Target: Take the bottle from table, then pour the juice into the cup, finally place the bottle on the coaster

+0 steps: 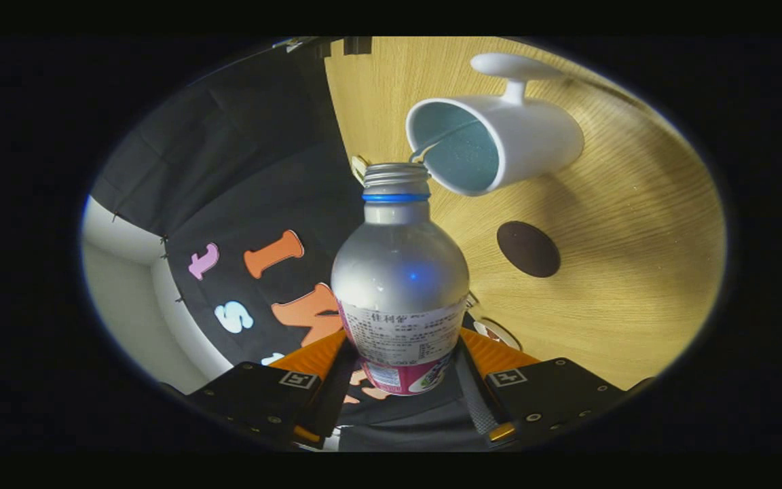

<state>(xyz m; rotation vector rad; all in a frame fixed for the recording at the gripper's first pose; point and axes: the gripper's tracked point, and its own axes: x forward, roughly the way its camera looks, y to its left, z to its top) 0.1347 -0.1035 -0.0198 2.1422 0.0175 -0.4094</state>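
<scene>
Gripper [401,370] clenched on the tilted bottle [399,272], mouth at the cup [499,139] rim, coaster [528,248] at four o'clock — overtilt and juice could splash past the rim

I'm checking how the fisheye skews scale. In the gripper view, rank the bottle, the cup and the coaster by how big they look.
1. bottle, gripped between the fingers and nearest the camera, so it looks enlarged.
2. cup, beyond the bottle's mouth.
3. coaster, a dark disc on the table.
</scene>
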